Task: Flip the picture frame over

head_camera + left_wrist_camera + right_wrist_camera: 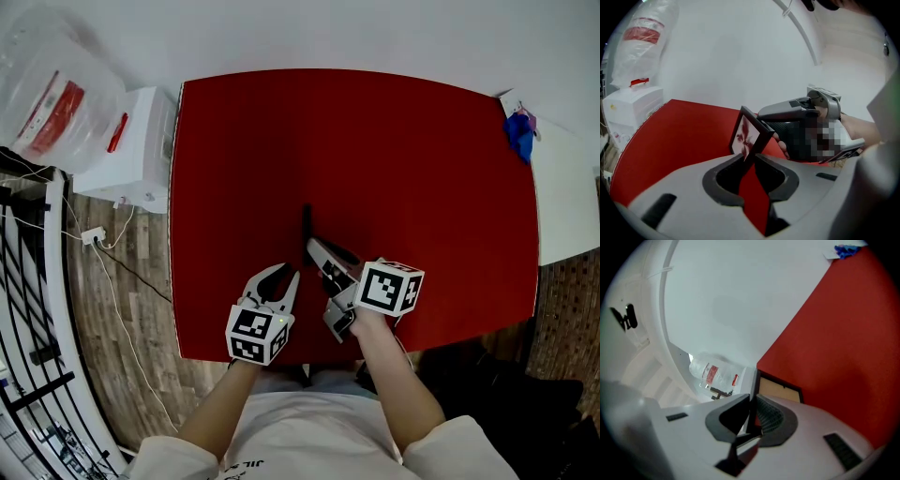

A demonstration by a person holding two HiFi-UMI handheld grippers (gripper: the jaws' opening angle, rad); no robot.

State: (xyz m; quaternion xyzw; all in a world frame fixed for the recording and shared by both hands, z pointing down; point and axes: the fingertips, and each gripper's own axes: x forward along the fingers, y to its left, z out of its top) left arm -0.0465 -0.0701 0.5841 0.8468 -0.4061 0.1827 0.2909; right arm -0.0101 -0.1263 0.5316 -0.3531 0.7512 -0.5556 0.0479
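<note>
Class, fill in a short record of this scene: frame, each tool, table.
frame: upright on edge, flip not finished
right tool: shut on the frame's edge
left tool: open, empty, beside the frame
table: red

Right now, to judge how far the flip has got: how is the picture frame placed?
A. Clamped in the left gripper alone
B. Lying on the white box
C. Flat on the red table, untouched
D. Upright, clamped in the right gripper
D: the picture frame stands upright with its edge clamped between the jaws of the right gripper, while the left gripper is open and not gripping it.
</note>
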